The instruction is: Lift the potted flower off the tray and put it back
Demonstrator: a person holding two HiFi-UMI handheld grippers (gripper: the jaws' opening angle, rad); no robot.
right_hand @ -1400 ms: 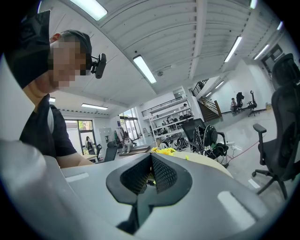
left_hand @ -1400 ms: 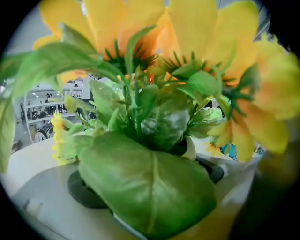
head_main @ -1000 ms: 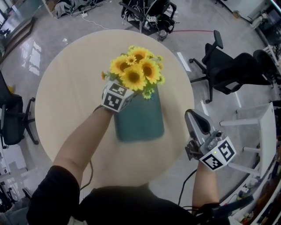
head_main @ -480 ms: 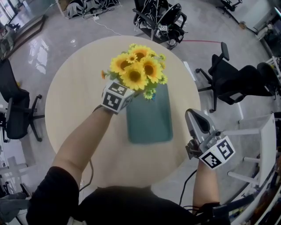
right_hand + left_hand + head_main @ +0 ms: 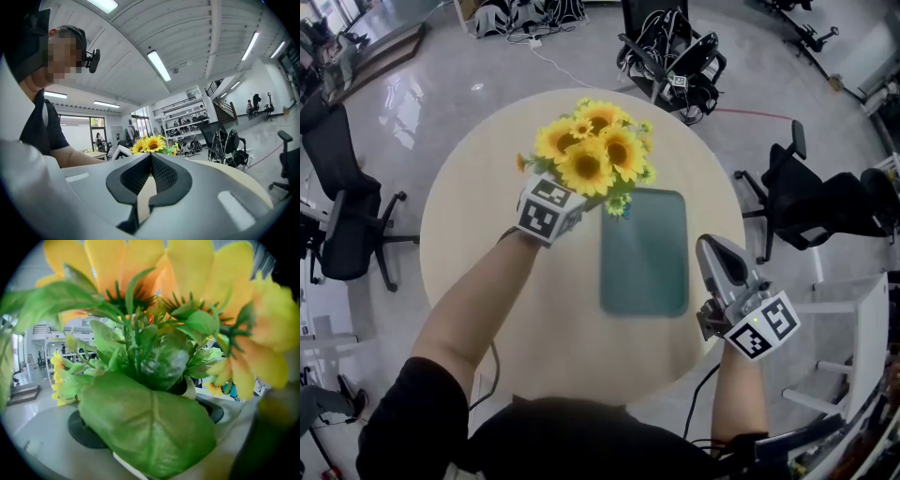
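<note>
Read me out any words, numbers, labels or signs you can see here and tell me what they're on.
No readable words, numbers or brands in any view.
Marker cube at left: black-and-white square pattern only, no letters.
Marker cube at right: the same kind of pattern, no letters.
Small white tag in the background: too small to read.

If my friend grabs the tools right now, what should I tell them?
Left tool: shut on the potted flower, which looks lifted clear, by the tray's far-left corner.
Right tool: jaws together, empty, off the table's near-right edge.
Tray: bare, flat on the round table.
Done: flower lifted off.
Left: set it back on the tray, then let go.
</note>
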